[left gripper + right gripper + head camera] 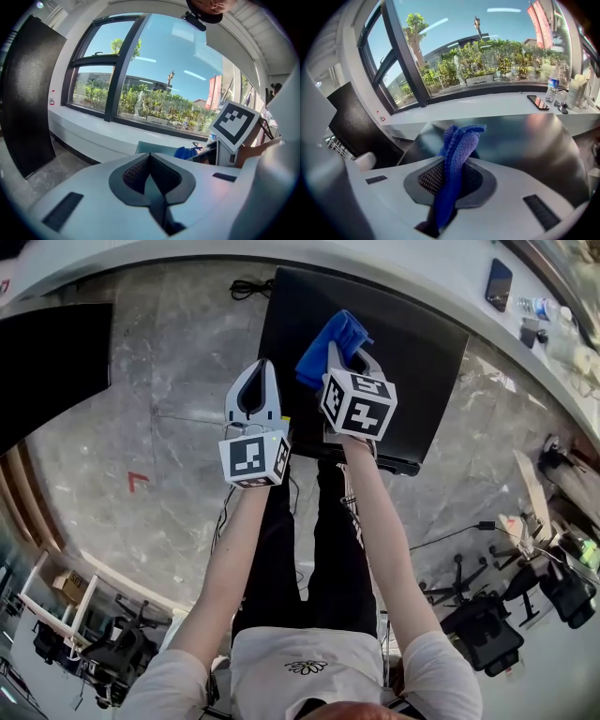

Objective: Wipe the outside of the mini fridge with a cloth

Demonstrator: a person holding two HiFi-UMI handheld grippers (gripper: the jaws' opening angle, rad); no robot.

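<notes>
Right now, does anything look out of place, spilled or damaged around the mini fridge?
Nothing stands out. The blue cloth is pinched, bunched up, in the shut right claw over the black mini fridge, which shows no spill or dent. The left claw is shut on nothing.

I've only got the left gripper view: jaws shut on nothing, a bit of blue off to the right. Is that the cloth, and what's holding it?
Observer: Yes. The right gripper is shut on the cloth, which sticks up from between its jaws.
Operator: Is it over the fridge?
Observer: In the head view it is above the left half of the fridge top. I can't tell whether the cloth touches it.
Operator: And where does my left gripper sit?
Observer: The left gripper hangs over the floor, just left of the fridge.
</notes>
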